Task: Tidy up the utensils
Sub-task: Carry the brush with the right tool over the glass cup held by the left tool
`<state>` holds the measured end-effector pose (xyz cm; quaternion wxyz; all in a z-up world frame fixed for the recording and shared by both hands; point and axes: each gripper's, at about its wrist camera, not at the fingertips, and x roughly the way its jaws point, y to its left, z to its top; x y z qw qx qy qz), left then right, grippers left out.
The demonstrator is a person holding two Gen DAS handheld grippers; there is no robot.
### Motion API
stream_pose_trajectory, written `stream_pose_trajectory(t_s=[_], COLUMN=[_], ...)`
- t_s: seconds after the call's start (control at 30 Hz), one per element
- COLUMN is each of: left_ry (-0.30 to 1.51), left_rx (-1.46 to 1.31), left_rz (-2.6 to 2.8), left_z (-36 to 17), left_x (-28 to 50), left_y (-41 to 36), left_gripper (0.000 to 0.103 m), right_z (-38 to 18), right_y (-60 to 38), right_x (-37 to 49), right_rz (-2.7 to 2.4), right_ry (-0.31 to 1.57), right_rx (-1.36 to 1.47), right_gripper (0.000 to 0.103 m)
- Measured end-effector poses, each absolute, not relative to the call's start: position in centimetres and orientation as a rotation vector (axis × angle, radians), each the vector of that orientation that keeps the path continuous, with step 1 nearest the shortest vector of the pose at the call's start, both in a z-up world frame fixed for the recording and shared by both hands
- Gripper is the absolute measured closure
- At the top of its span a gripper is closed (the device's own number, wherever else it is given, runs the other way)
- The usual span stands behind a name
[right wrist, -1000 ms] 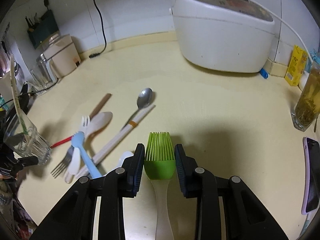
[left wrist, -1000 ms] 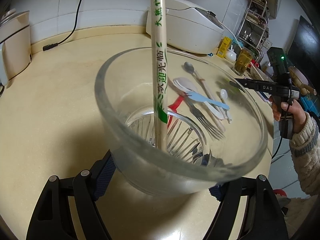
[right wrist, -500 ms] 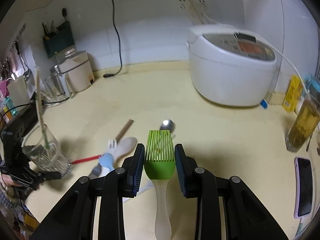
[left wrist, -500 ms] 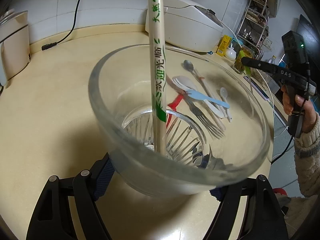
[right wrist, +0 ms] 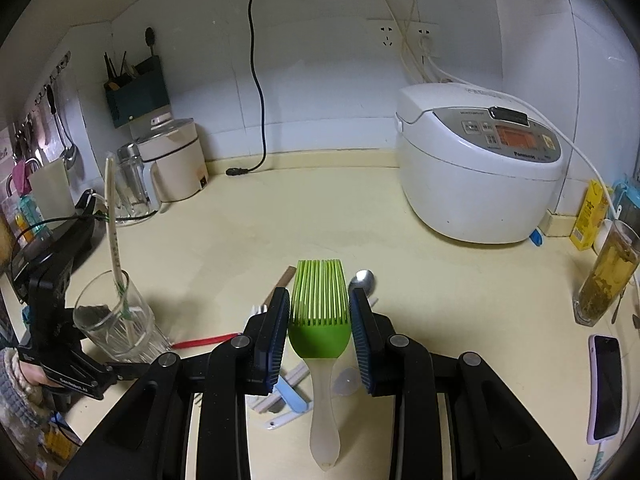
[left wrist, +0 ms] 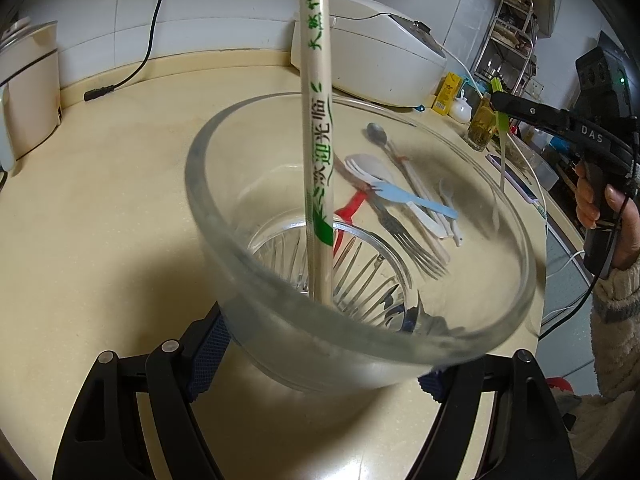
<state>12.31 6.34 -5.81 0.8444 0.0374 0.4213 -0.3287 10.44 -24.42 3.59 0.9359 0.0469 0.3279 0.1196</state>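
Note:
My left gripper (left wrist: 320,360) is shut on a ribbed clear glass (left wrist: 500,240) that stands on the cream counter. A paper-wrapped pair of chopsticks (left wrist: 318,120) stands upright in the glass. My right gripper (right wrist: 319,320) is shut on a green silicone brush (right wrist: 320,332), held above the counter with the bristles pointing forward and the clear handle trailing back. Under it lie the loose utensils: a metal spoon (right wrist: 362,280), a red-handled piece (right wrist: 204,342), a blue fork (left wrist: 412,198), a metal fork (left wrist: 404,232) and a white spork (left wrist: 368,166). The glass (right wrist: 116,320) stands left of the pile.
A white rice cooker (right wrist: 476,168) stands at the back right. A glass of tea (right wrist: 608,276) and a phone (right wrist: 606,384) sit near the right edge. A cream pot (right wrist: 176,160) and a loose power plug (right wrist: 236,171) are at the back left.
My right gripper has risen with the brush and tilted up, so the utensil pile sits lower and more of the wall shows. The left gripper and the glass have stayed put.

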Motion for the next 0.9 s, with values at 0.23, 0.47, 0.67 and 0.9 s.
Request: stream_pose_trajectory(t_s=[0.23,0.47,0.67,0.9], left_ry=[0.887,0.891,0.890,0.889], left_rx=[0.073,0.069,0.073,0.072], left_rz=[-0.695,-0.697,-0.697,-0.698], left_z=[-5.8,-5.8,-5.8,-5.8], left_x=[12.3,12.4,12.4,12.4], left_y=[6.4,6.5,6.4,6.4], left_gripper=[0.021,0.021,0.021,0.021], right_z=[4.2,5.9,8.4,11.5], right_y=[-23.3,-22.1,-20.5,-18.1], right_x=[10.4,10.1,9.9,10.0], right_rz=[0.263,0.322,0.411,0.540], right_ry=[0.660,0.630,0.581,0.508], right_rx=[0.085,0.108,0.154,0.235], right_gripper=[0.072,0.072,0.072,0.072])
